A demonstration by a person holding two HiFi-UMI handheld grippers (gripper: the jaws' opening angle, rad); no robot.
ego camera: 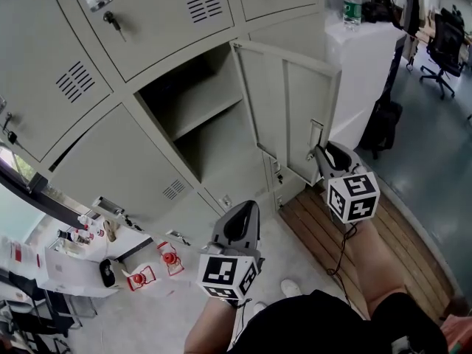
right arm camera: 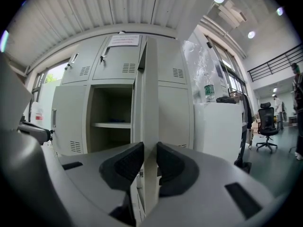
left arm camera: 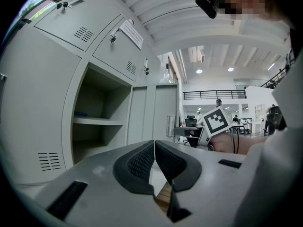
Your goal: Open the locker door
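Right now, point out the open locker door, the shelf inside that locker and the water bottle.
open locker door (ego camera: 293, 105), head view, middle of its panel.
shelf (ego camera: 206, 115), head view, top surface near its front edge.
water bottle (ego camera: 352, 4), head view, middle of its body.

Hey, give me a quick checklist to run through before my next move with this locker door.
1. The locker door stands open from its compartment: ok.
2. The right tongs grip the door's free edge: ok, the edge sits between the pads.
3. The left tongs are out of the door's way: ok, shut on nothing, low in front of the lockers.
4. Room for the door to swing further: cannot tell; a white cabinet stands just beyond it.
5. The cable under the right tongs is clear of the door: ok, it hangs by the person's leg.
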